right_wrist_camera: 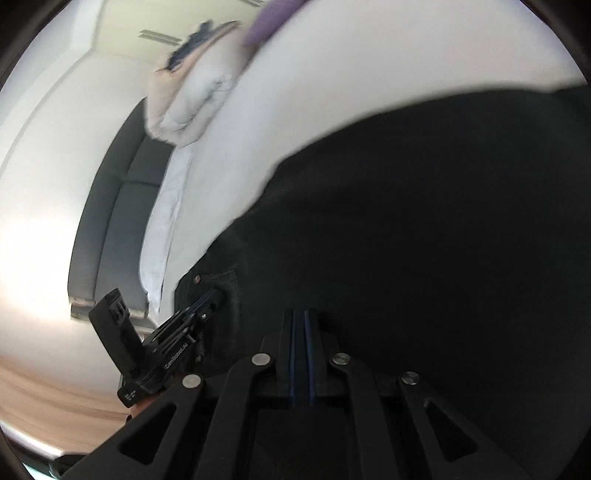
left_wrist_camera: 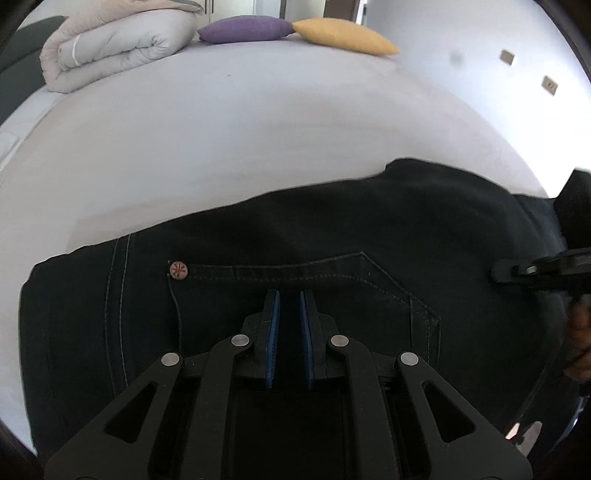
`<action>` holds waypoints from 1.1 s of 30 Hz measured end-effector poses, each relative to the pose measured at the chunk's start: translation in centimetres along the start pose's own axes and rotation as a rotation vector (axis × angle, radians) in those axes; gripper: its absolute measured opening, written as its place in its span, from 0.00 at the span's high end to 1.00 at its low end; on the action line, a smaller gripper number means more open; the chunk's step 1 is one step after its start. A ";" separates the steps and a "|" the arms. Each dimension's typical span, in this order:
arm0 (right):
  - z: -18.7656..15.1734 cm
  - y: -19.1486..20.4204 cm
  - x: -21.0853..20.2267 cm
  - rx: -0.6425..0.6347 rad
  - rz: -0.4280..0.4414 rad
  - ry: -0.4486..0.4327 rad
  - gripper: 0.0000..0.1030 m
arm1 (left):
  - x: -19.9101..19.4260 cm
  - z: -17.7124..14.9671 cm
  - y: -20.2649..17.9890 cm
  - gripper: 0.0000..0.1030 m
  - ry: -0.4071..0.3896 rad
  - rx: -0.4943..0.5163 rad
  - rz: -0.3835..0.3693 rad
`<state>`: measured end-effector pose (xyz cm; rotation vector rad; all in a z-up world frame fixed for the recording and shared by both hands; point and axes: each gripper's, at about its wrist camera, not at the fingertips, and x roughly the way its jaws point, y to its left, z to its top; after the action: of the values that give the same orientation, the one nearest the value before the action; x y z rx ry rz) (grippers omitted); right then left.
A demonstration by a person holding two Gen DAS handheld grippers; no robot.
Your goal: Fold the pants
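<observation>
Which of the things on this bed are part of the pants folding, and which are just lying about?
Part of the job:
- dark denim pants with pale stitching
- left gripper
- right gripper

Just lying about:
- rolled pale grey duvet
- purple cushion
- yellow cushion
- light grey bed sheet

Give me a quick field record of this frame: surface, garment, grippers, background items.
surface: bed, pale sheet
garment: dark pants lying flat, pocket rivet showing
left gripper: shut, over the pocket; grip on cloth unclear
right gripper: shut, over the pants
background: folded duvet, purple pillow, yellow pillow
</observation>
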<state>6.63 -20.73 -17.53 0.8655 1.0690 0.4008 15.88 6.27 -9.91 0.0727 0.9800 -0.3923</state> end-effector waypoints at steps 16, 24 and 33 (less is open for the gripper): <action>0.8 -14.9 -17.7 0.336 0.013 -0.523 1.00 | 0.5 -0.5 4.1 0.90 -0.043 -0.056 -0.192; -3.7 -22.6 -33.2 0.452 -0.164 -0.884 1.00 | 0.6 -0.5 4.2 0.90 -0.054 -0.107 -0.186; -9.6 -17.4 -37.6 0.392 -0.154 -0.989 0.94 | -4.4 1.2 -1.6 0.90 -0.156 -0.115 -0.169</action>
<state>-20.84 -52.51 -10.73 1.1341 0.2746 -0.3746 14.10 5.77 -5.46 -0.1443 0.8549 -0.4879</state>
